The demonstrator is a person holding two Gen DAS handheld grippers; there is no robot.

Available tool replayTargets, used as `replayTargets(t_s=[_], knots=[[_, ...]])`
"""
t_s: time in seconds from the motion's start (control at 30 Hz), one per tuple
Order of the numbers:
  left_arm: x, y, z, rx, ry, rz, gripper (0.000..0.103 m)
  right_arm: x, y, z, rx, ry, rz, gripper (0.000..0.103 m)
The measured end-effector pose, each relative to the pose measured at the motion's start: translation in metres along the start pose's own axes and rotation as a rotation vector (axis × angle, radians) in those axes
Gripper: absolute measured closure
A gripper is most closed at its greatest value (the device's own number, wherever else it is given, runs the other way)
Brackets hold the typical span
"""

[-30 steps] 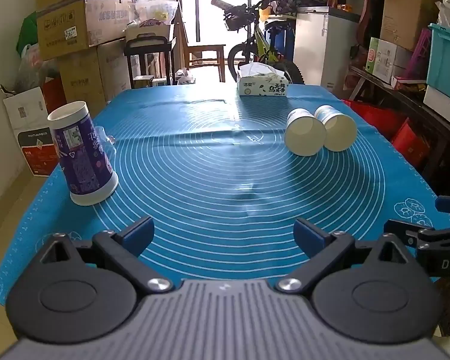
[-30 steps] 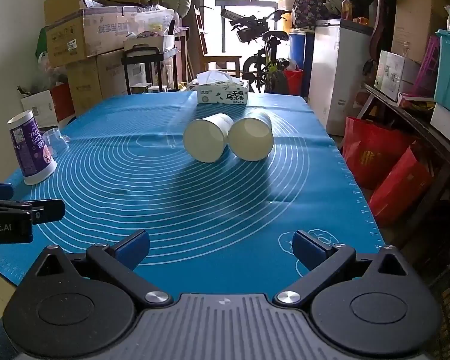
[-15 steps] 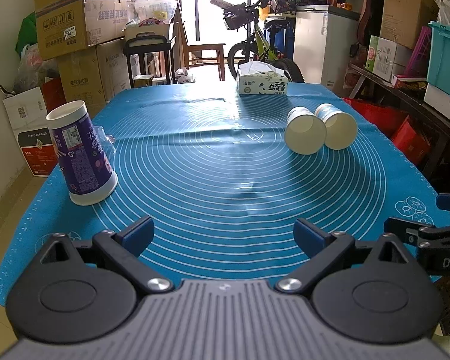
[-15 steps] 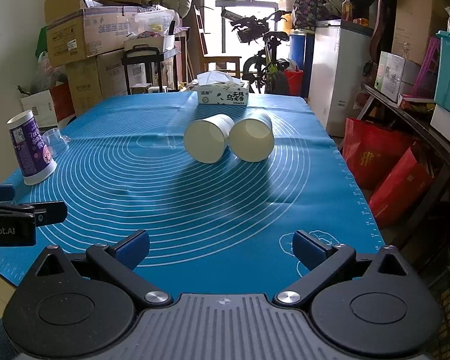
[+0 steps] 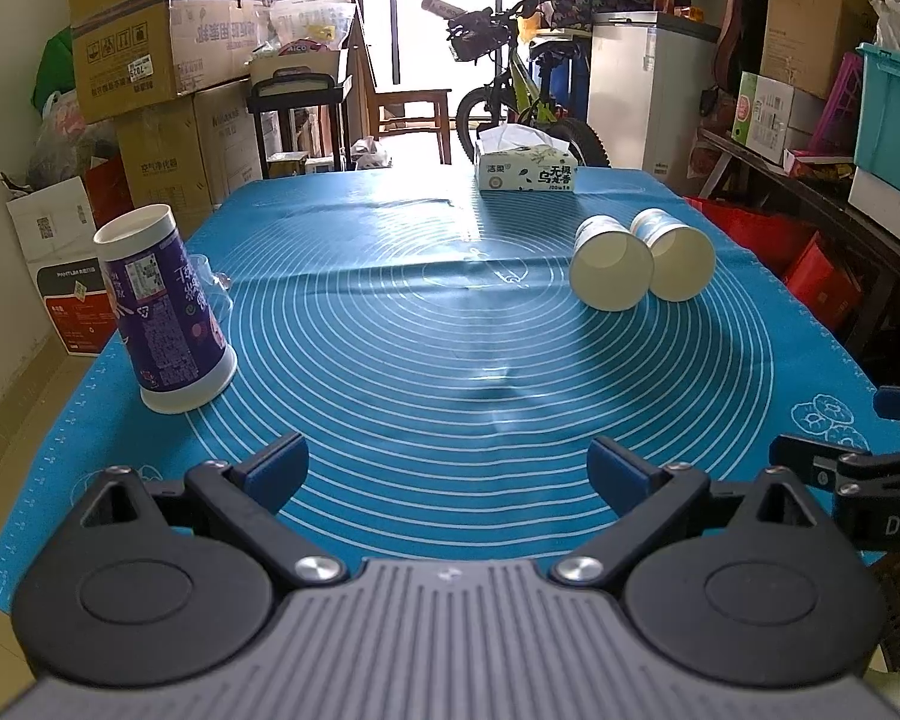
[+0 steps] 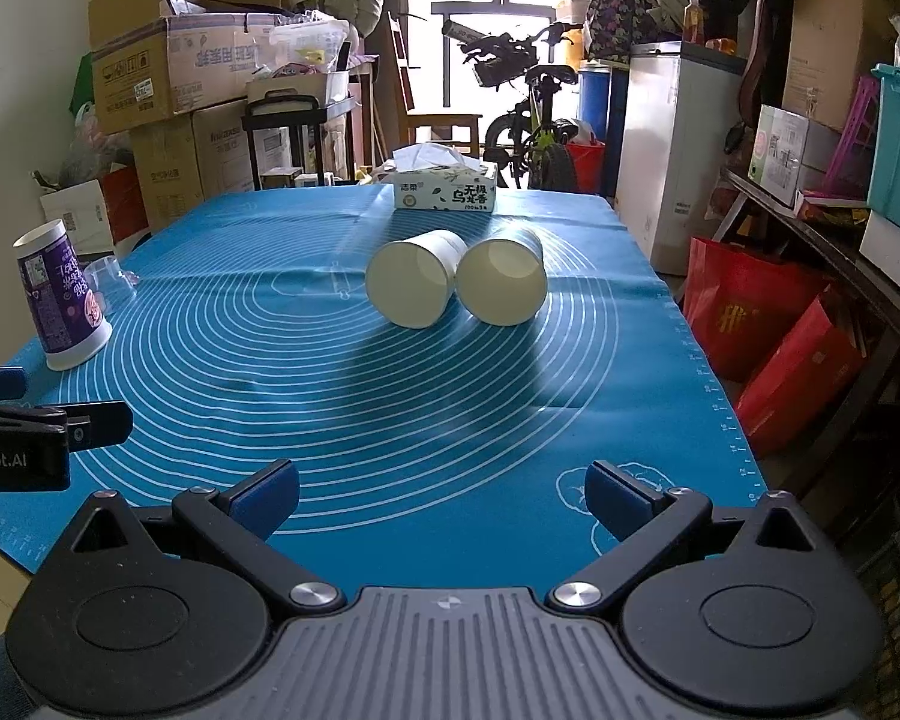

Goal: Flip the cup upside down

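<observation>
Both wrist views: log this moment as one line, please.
left gripper open, empty | right gripper open, empty | two paper cups on sides, untouched | purple cup already inverted on mat

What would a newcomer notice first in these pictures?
Two pale paper cups lie on their sides, side by side, in the middle of the blue mat. A purple cup stands upside down at the mat's left edge, and a tissue box sits at the far end.

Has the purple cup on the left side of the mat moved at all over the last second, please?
No. The purple cup stands in the same spot on the blue mat, inverted with its wide rim down, holding the same position against the mat's ring lines in both wrist views.
</observation>
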State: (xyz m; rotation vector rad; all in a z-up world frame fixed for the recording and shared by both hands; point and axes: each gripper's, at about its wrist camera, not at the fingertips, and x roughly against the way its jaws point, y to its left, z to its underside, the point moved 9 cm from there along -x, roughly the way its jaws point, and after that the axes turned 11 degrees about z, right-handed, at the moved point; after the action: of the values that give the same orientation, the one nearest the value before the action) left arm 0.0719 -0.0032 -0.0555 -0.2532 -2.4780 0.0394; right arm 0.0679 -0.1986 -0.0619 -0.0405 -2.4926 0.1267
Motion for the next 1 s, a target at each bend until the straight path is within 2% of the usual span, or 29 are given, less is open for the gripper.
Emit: replayTargets(t_s=[1.0], knots=[[-0.002,0.0013,0.0024,-0.002,0.005,-0.005,0.005,-0.0004,0.0001,-0.0001,-0.001,0.002,0.001,0.0]])
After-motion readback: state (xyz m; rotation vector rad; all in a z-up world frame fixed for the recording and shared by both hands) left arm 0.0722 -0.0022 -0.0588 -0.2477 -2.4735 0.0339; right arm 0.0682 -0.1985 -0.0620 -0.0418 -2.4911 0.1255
